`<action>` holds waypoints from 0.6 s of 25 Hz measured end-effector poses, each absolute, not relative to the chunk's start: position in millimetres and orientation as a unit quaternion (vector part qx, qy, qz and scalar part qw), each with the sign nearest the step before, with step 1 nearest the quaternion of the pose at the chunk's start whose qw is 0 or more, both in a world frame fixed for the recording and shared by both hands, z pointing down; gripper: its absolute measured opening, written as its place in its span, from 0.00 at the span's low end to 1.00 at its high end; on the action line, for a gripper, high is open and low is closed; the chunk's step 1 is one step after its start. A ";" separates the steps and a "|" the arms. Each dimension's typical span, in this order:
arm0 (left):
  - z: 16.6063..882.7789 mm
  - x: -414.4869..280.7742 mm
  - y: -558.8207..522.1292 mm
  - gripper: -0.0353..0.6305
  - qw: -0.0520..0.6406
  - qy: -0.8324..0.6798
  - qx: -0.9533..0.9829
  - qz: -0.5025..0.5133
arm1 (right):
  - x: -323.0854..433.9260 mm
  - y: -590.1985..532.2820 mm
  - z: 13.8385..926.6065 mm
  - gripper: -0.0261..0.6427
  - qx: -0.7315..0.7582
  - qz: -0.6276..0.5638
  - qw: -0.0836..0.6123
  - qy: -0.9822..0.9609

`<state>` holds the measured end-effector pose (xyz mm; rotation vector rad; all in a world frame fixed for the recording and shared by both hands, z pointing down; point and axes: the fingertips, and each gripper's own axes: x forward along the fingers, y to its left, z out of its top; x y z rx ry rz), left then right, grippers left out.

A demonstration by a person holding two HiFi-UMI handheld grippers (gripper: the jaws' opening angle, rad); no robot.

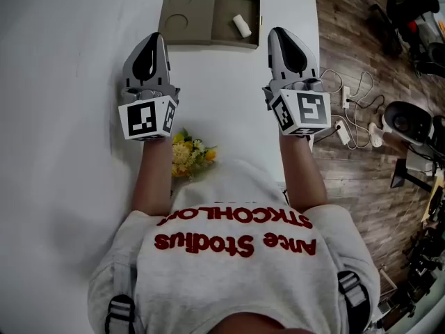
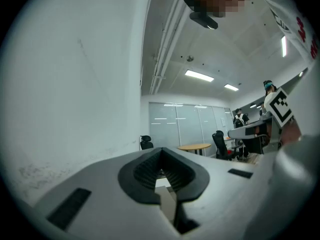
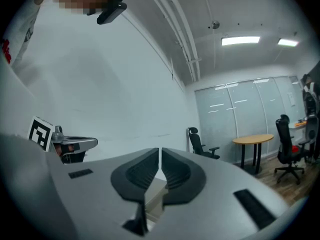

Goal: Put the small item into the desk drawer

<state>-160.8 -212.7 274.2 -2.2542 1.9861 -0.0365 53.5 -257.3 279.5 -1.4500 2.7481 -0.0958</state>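
Observation:
An open tan drawer [image 1: 226, 5] lies at the far side of the white desk [image 1: 69, 82]. A small white cylindrical item [image 1: 241, 25] rests inside its right part. The drawer's left part is a panel with two round recesses [image 1: 182, 9]. My left gripper [image 1: 154, 39] hovers just short of the drawer's left front corner, pointing level. Its jaws meet at the tips with nothing between them [image 2: 161, 151]. My right gripper [image 1: 277, 33] is held beside the drawer's right front corner. Only a thin slit shows between its empty pads [image 3: 159, 153].
A bunch of yellow flowers [image 1: 189, 153] lies on the desk close to the person's body. The desk's right edge runs past my right gripper. Beyond it, cables and a power strip [image 1: 343, 129] lie on the wooden floor. An office chair [image 3: 199, 143] and a round table [image 3: 254, 140] stand far off.

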 end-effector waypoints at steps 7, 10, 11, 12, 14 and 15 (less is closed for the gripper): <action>272.6 -154.3 -179.4 0.06 0.067 0.656 -0.752 -0.017 | 68.8 -224.2 274.7 0.06 -0.471 -0.030 0.022 0.881; 263.5 -151.8 -167.0 0.06 0.071 0.653 -0.753 -0.019 | 74.2 -212.3 267.4 0.06 -0.473 -0.031 0.024 0.880; 260.9 -151.1 -163.8 0.06 0.072 0.653 -0.754 -0.019 | 75.7 -209.2 265.4 0.06 -0.473 -0.030 0.024 0.880; 259.8 -150.6 -161.8 0.06 0.073 0.652 -0.754 -0.018 | 76.8 -207.2 264.8 0.06 -0.474 -0.030 0.024 0.880; 261.4 -149.1 -162.0 0.06 0.073 0.652 -0.755 -0.016 | 78.9 -207.0 266.8 0.06 -0.475 -0.029 0.023 0.879; 262.8 -147.8 -163.6 0.06 0.073 0.651 -0.755 -0.015 | 79.9 -208.3 268.3 0.06 -0.475 -0.028 0.023 0.879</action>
